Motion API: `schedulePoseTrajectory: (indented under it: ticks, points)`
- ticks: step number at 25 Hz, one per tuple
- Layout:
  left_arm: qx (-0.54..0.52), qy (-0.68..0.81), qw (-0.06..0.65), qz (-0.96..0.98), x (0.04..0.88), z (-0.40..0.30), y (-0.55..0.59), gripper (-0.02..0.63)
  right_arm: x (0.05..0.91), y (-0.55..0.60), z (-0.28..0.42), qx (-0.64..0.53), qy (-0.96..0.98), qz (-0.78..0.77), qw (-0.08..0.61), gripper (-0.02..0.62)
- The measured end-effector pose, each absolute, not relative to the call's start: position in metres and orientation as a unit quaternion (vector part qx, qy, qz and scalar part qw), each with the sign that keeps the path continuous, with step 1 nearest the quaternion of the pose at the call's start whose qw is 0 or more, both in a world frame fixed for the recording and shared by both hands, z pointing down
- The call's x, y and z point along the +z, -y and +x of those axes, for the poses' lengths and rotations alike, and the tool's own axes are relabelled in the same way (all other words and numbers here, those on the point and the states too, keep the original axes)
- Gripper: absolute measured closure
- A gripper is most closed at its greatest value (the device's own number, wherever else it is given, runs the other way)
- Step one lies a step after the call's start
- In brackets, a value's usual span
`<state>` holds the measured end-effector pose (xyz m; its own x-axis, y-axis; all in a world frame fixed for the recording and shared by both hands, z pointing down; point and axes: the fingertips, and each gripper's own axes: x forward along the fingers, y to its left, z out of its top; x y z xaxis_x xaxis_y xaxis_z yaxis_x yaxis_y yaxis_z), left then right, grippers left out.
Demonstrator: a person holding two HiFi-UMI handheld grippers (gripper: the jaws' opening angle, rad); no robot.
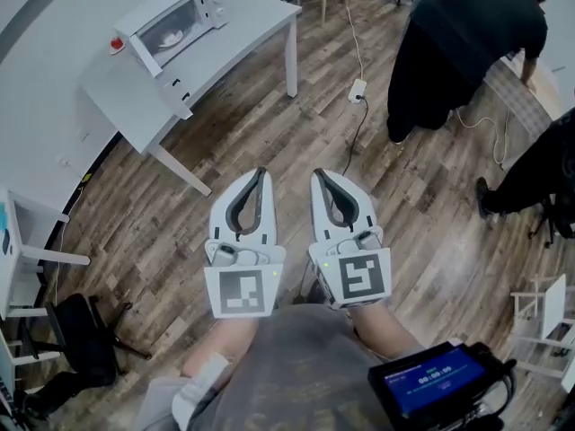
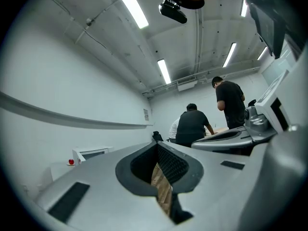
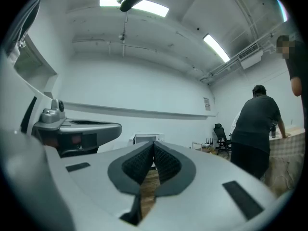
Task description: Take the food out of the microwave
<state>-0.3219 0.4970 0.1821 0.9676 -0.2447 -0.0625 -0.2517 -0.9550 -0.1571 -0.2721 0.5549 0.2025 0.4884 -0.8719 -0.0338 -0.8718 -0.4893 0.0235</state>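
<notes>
A white microwave (image 1: pixel 171 21) stands on a white table (image 1: pixel 243 34) at the far left of the head view, its door closed. Something pale, like a plate, shows through the door glass (image 1: pixel 171 36). My left gripper (image 1: pixel 262 172) and right gripper (image 1: pixel 316 175) are held side by side close to the body, level and well short of the table. Both are shut with nothing between the jaws. The microwave appears small and distant in the left gripper view (image 2: pixel 90 153) and just past the jaw tips in the right gripper view (image 3: pixel 144 138).
A small red object (image 1: pixel 117 45) lies on the table beside the microwave. Two people (image 1: pixel 467 43) (image 1: pixel 539 169) bend over a table at the right. A power strip and cable (image 1: pixel 358 90) lie on the wooden floor. A black chair (image 1: pixel 76 330) sits at lower left.
</notes>
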Motion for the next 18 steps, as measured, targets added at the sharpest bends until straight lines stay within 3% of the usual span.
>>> schedulePoseTrajectory:
  ticks: [18]
  points:
    - [0.004,-0.163,0.06,-0.985,0.215,-0.272,-0.49,0.598,0.232,-0.549,-0.219,0.008,0.552,0.834,0.006,0.588]
